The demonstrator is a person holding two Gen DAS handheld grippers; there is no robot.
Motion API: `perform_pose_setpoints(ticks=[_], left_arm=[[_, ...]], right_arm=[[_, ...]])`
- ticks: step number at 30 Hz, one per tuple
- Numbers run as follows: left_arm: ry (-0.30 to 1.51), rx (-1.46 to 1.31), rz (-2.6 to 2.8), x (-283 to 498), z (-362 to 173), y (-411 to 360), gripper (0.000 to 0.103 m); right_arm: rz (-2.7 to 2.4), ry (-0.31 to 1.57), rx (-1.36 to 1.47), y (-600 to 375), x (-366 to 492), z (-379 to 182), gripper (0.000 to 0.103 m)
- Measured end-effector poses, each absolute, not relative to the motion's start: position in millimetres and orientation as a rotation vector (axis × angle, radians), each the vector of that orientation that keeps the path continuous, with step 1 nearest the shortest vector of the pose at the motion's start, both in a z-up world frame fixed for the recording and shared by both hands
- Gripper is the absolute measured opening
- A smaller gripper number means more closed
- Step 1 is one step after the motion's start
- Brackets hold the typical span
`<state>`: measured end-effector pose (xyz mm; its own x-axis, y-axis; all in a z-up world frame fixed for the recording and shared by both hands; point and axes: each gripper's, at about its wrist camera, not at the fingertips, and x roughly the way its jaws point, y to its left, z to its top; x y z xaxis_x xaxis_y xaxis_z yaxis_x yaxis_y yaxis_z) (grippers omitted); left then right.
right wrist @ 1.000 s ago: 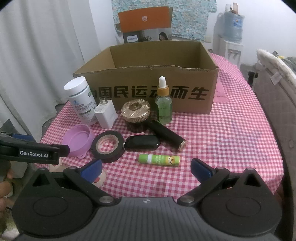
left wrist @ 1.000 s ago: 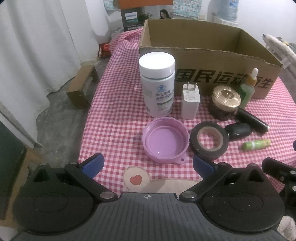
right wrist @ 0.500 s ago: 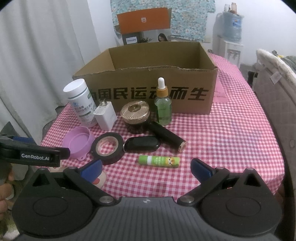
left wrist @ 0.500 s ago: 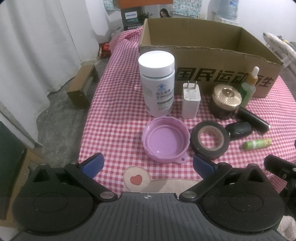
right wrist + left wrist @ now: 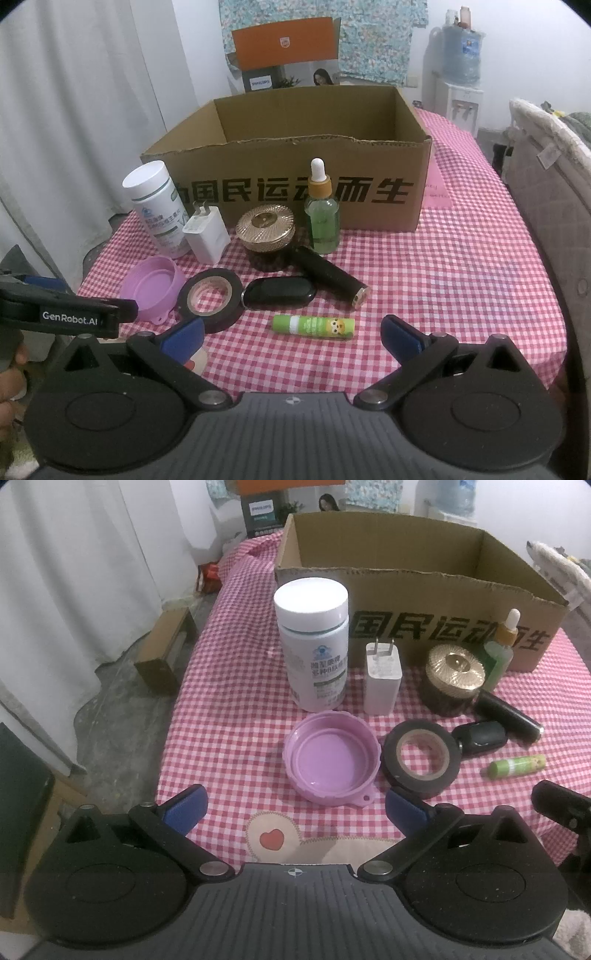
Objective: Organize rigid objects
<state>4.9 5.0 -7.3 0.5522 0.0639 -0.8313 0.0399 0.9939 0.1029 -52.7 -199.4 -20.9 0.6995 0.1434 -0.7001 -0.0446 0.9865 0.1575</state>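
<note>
Nine small rigid items sit on the red-and-white checked tablecloth (image 5: 461, 280), all in front of the open brown corrugated cardboard box (image 5: 291, 192) with black printed characters; the box looks empty inside. Back row, close to the box wall: tall white plastic pill bottle (image 5: 314, 646) with smooth round cap, upright; white square plug charger (image 5: 383, 679) standing prongs-up just beside it; squat dark jar with ribbed gold lid (image 5: 265, 236); green glass dropper bottle (image 5: 320, 214) with amber collar and white bulb. Front row: lilac plastic lid (image 5: 331, 757) lying open side up, small tab at its rim; black electrical tape roll (image 5: 421, 758) flat, touching or nearly touching the lid; glossy black oval case (image 5: 279, 293); black textured cylinder with gold end (image 5: 330, 275) lying at an angle; green lip-balm tube (image 5: 314, 326) lying on its side nearest the right tool.

Left gripper (image 5: 293, 808) spread wide, holding nothing, at the table's near edge facing the lid. Right gripper (image 5: 291, 332) also spread, empty, low over the cloth near the balm tube.
</note>
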Motion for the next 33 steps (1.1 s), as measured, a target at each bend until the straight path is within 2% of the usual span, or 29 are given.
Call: perform_pose_setpoints(ticks=[25, 33], left_arm=[[1.044, 0.152, 0.011, 26.1, -18.9, -10.3, 0.103], [0.942, 0.14, -0.135, 24.0, -5.9, -24.0, 0.103]], right_arm=[[0.114, 0.818, 0.176, -210.7, -33.9, -35.6, 0.103], [0.122, 0.777, 0.211, -235.0, -35.2, -33.2, 0.103]])
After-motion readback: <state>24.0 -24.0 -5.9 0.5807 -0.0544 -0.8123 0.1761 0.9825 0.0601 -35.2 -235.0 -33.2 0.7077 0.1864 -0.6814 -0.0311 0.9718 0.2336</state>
